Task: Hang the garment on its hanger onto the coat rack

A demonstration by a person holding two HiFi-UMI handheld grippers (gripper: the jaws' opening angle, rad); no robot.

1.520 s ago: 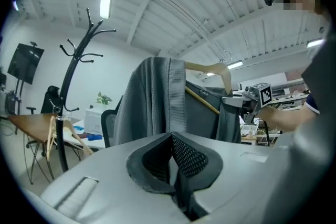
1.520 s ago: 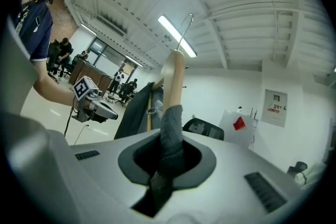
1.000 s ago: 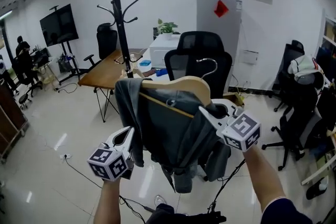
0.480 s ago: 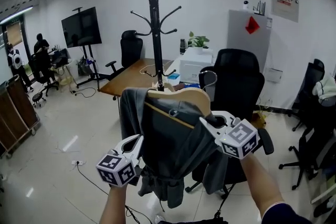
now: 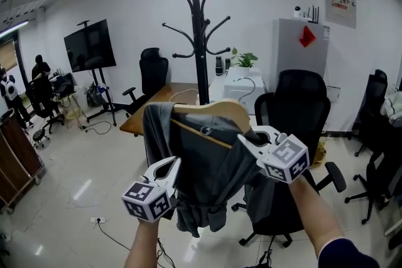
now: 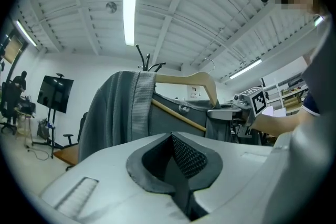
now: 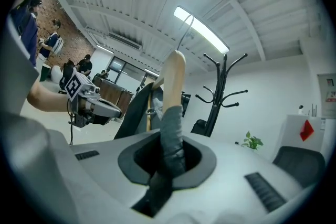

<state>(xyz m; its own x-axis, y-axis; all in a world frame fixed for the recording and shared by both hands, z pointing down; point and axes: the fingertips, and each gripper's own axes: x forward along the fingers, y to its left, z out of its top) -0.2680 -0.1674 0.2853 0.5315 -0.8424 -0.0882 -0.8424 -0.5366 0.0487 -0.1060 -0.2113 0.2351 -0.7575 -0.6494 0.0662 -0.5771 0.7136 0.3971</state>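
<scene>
Coat rack (image 5: 200, 41) closer and more central, garment (image 5: 207, 163) pinched in right gripper (image 5: 247, 139)

An office. Beyond the left tool (image 5: 171, 165) stand black swivel chairs (image 5: 295, 116), a wooden tabletop (image 5: 160, 96) and a black coat rack (image 5: 200, 41). Far to its left are a screen on a wheeled stand (image 5: 90, 45) and people at desks (image 5: 41, 75). Strip lights (image 6: 130, 10) line the ceiling above, and glossy tiles cover the floor (image 5: 69, 179).

garment (image 5: 202, 163) on hanger (image 5: 217, 111), coat rack (image 5: 200, 34) behind
</scene>
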